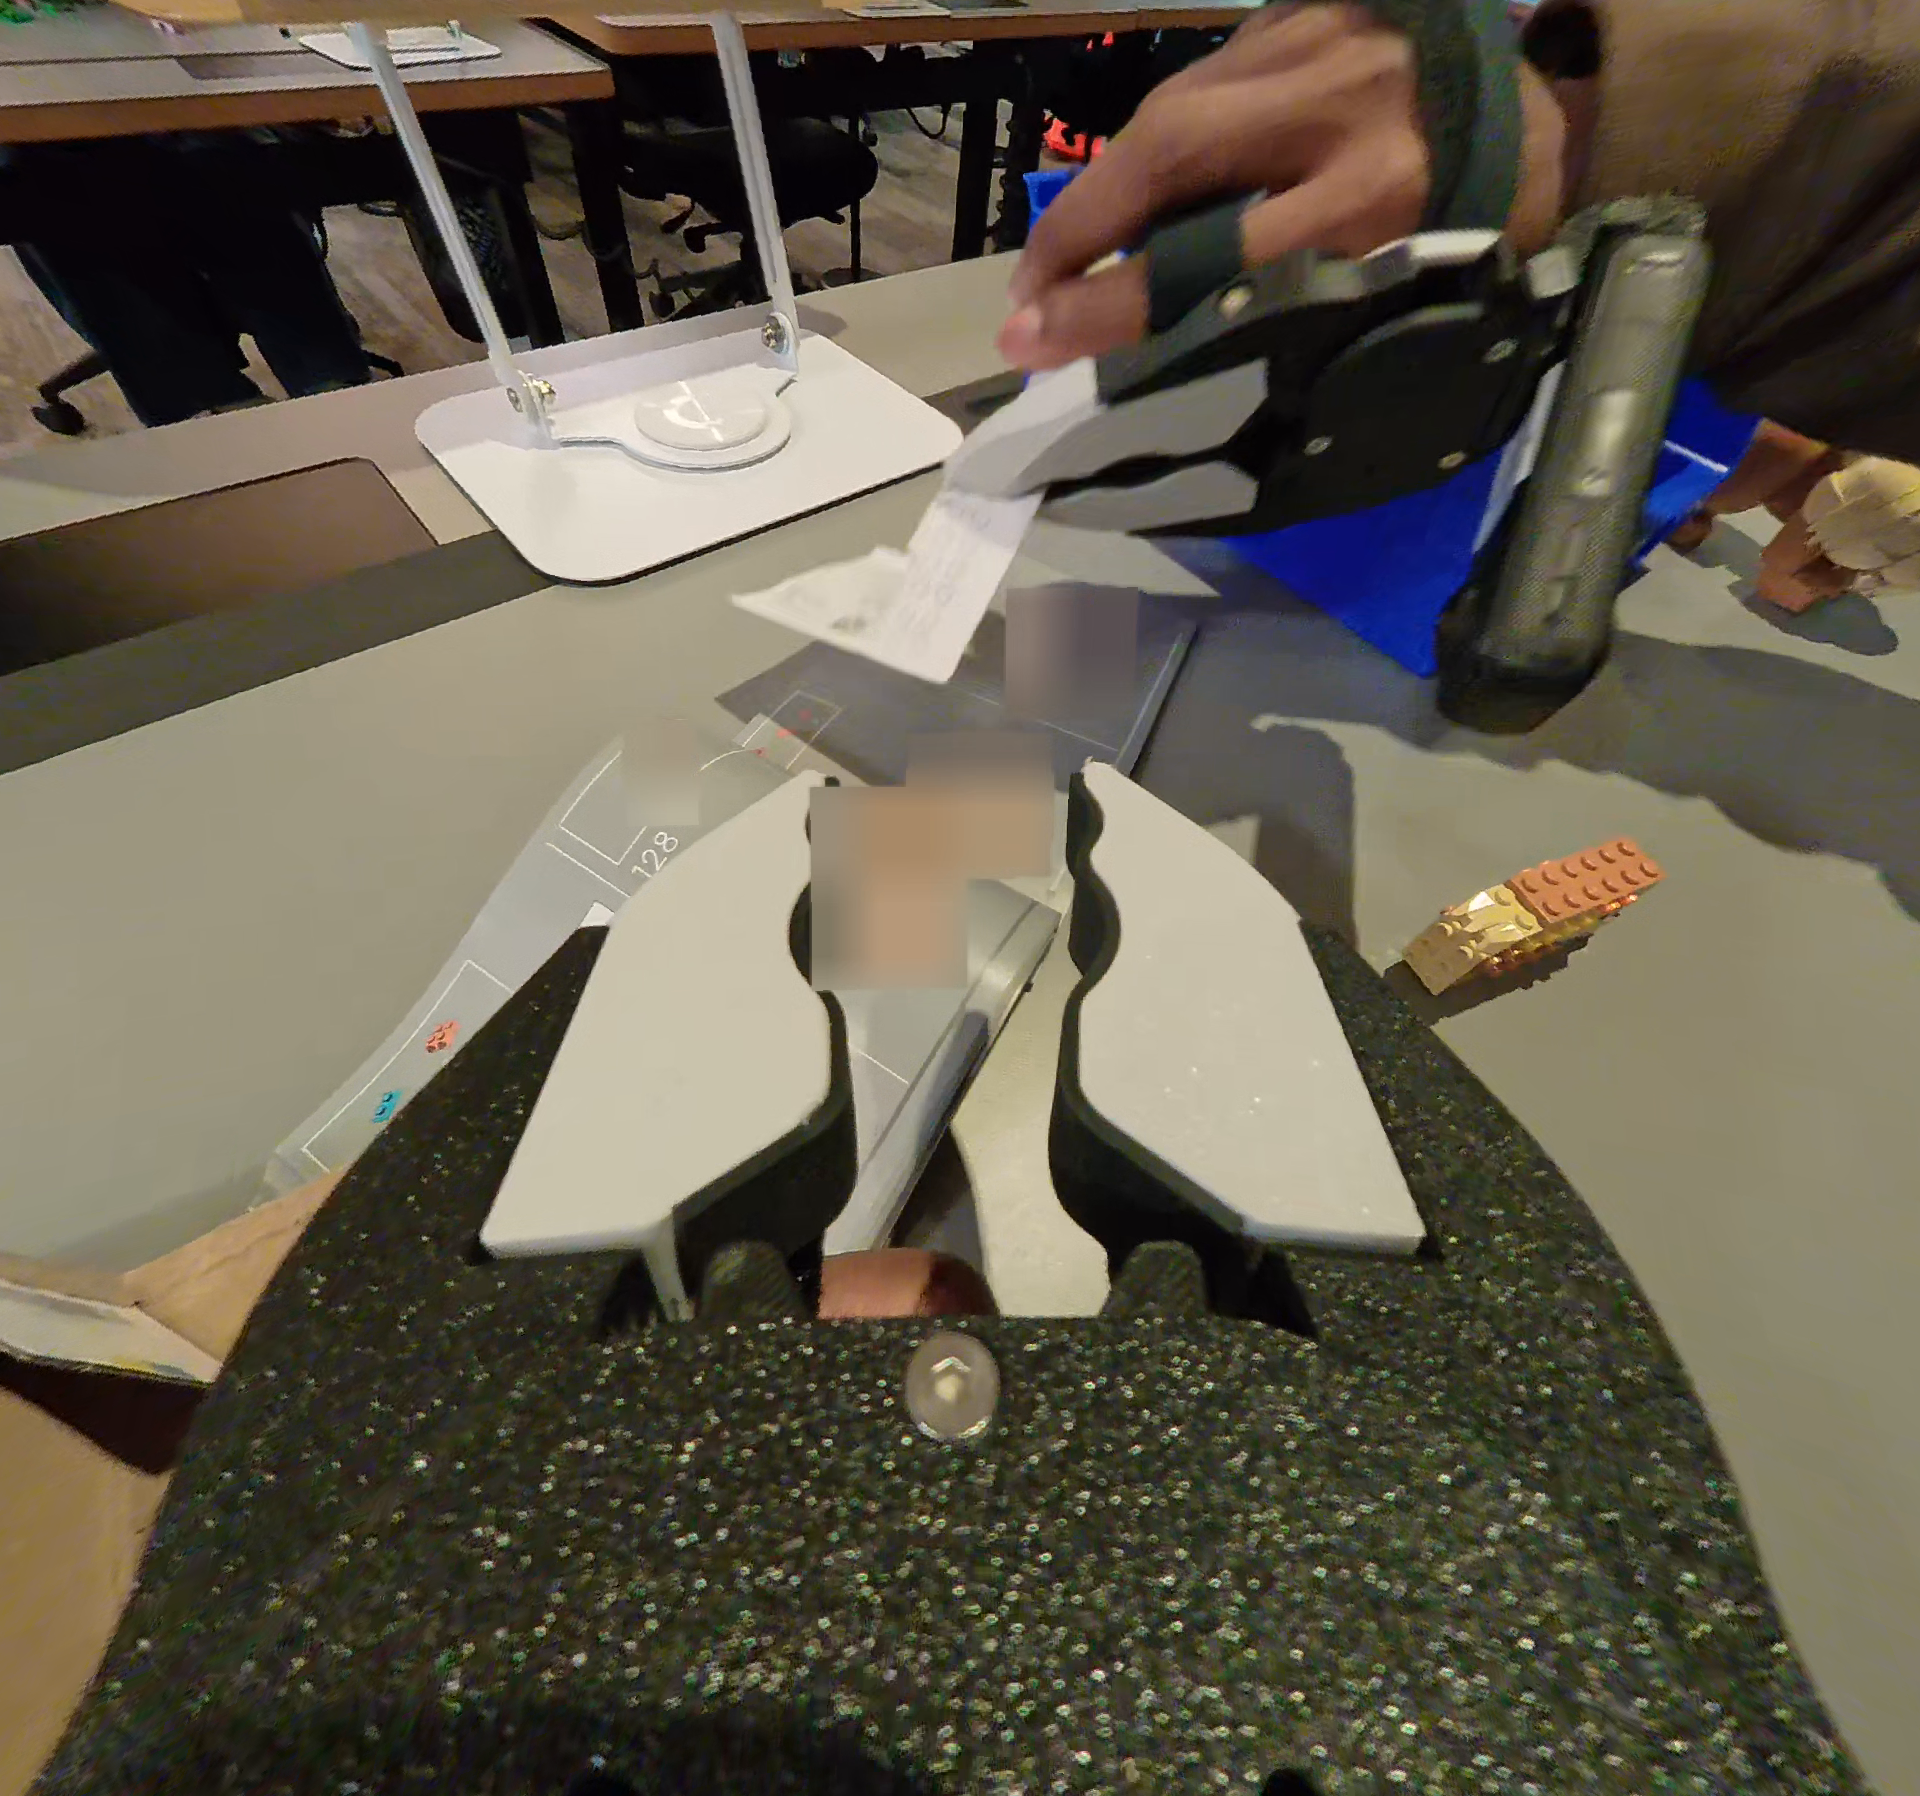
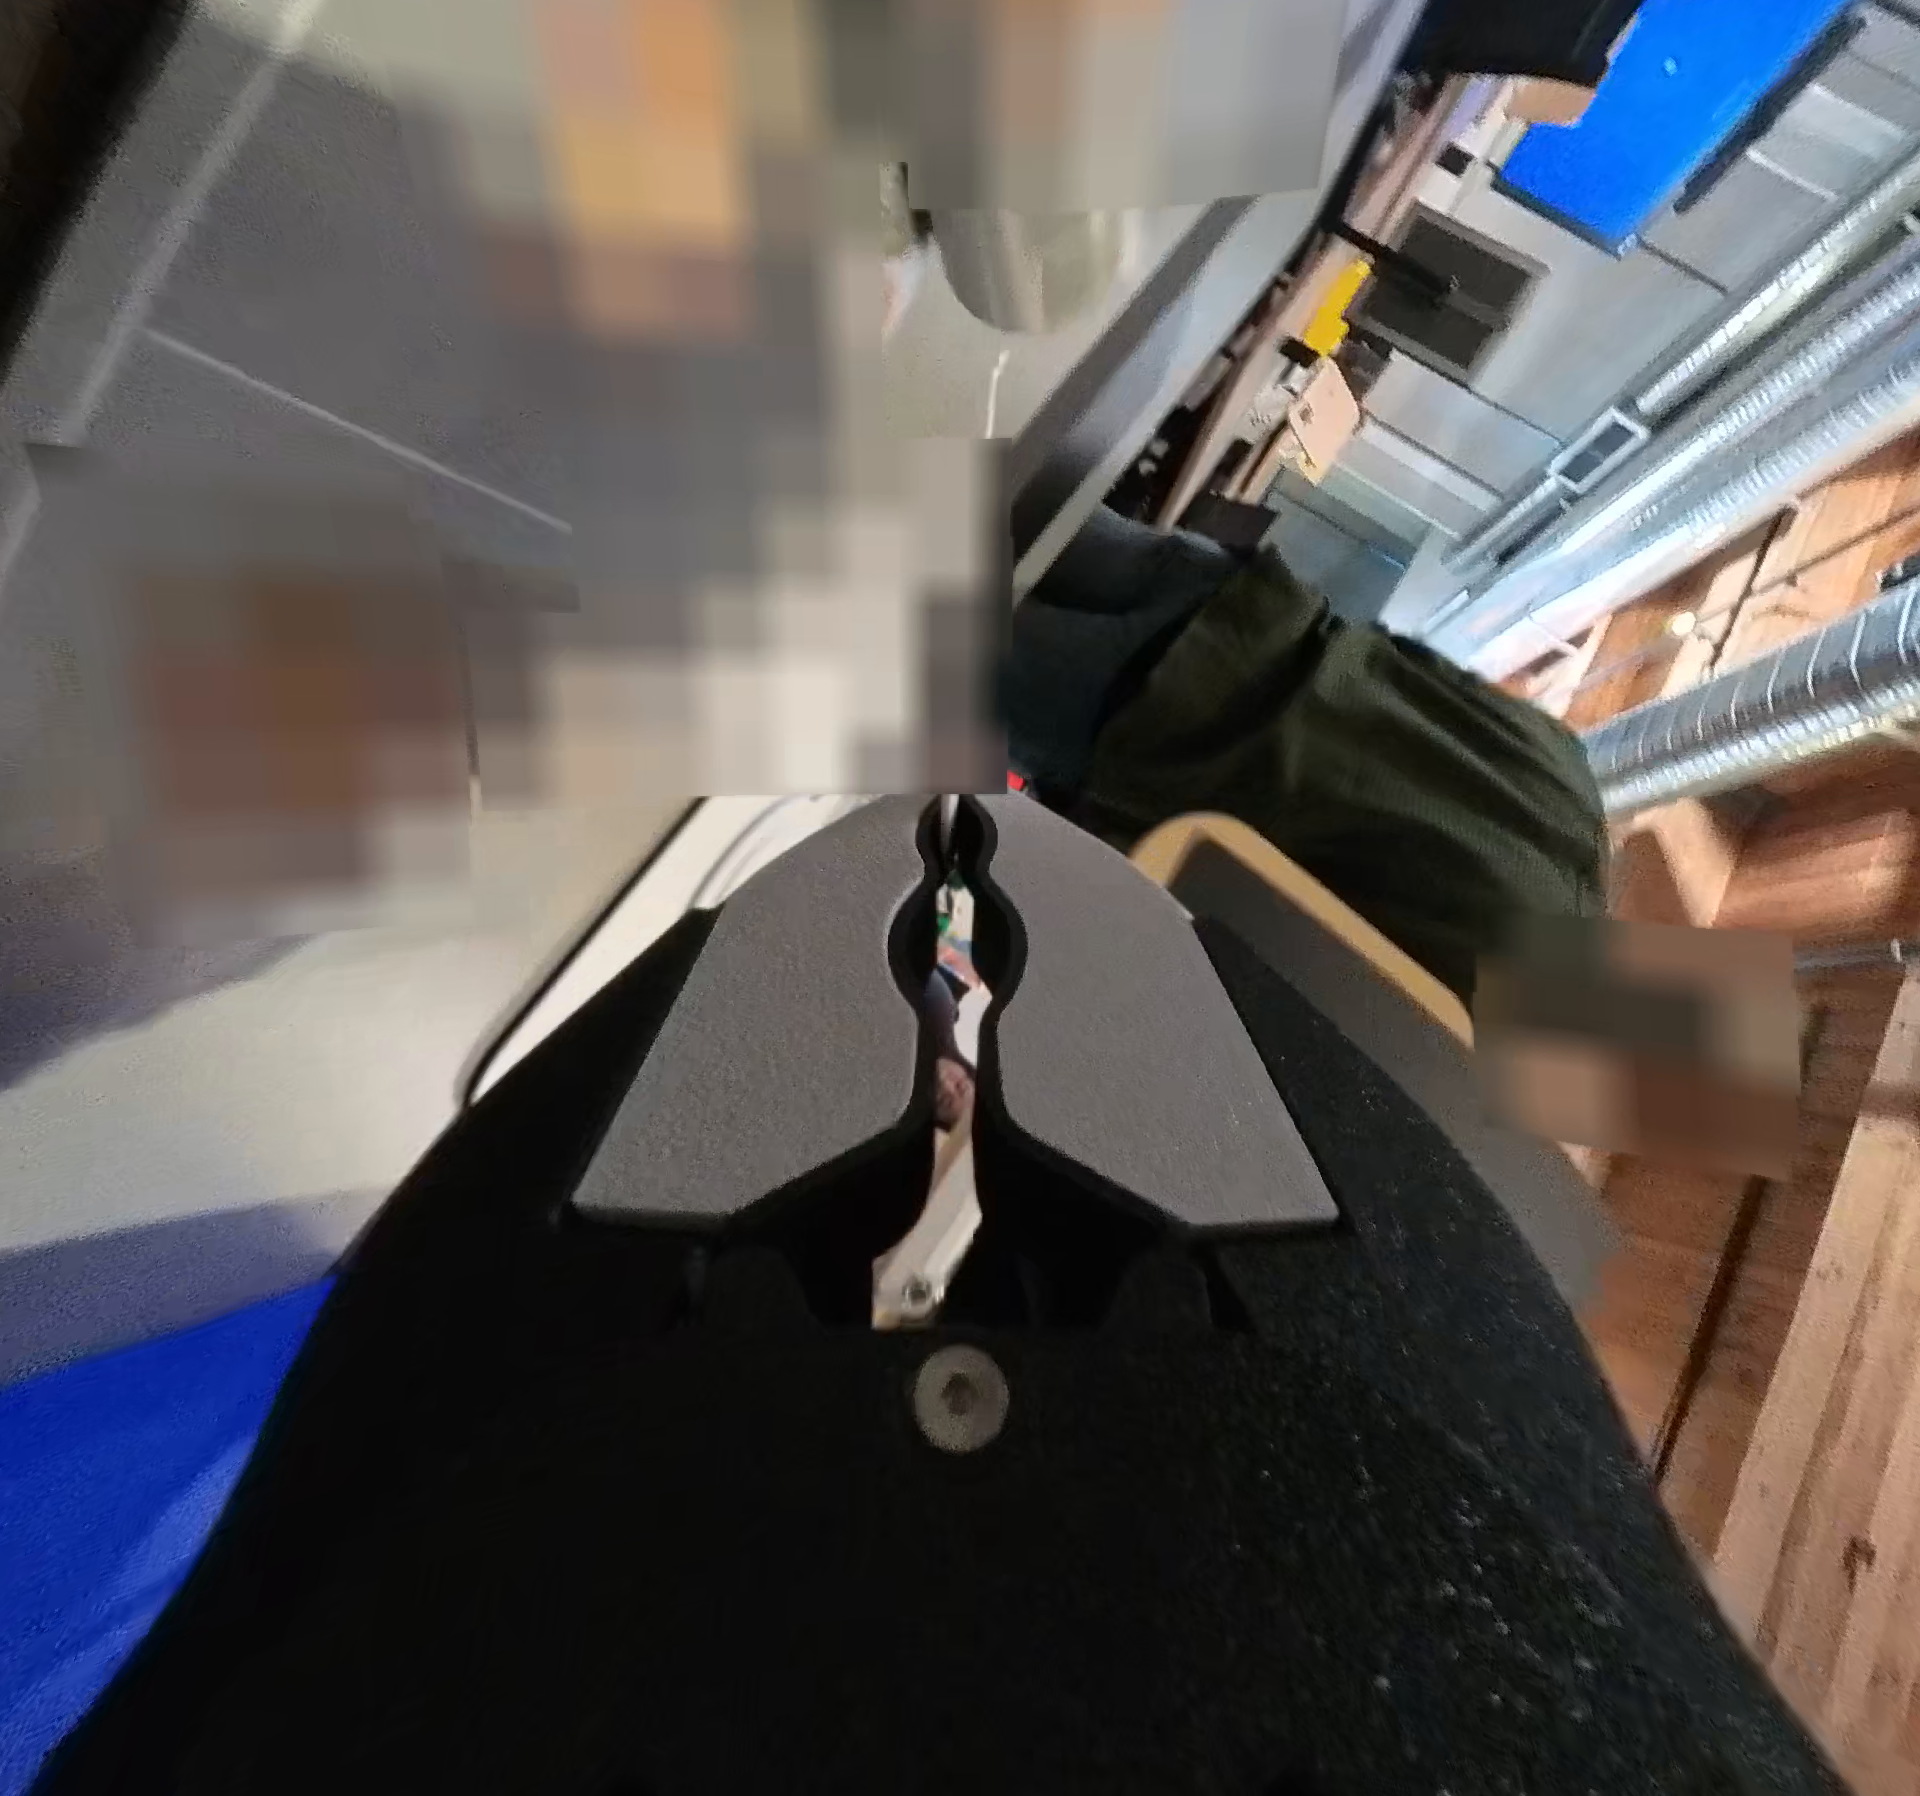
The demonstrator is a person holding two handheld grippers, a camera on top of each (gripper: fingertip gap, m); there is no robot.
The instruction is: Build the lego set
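My left gripper is open and empty, and hovers low over an open instruction booklet on the grey table. My right gripper, held by a gloved hand, is shut on a white printed paper slip that hangs above the booklet's far end. In the right wrist view my right gripper has its jaws closed, with only a thin white edge of the slip between the tips. A small tan, gold and brown lego piece assembly lies on the table to the right of my left gripper.
A white tablet stand rises at the back centre. A blue bin sits behind the right gripper, with a brown and tan lego model at the far right. A brown paper bag lies at the lower left. There is about 15 cm between the tips of the two grippers.
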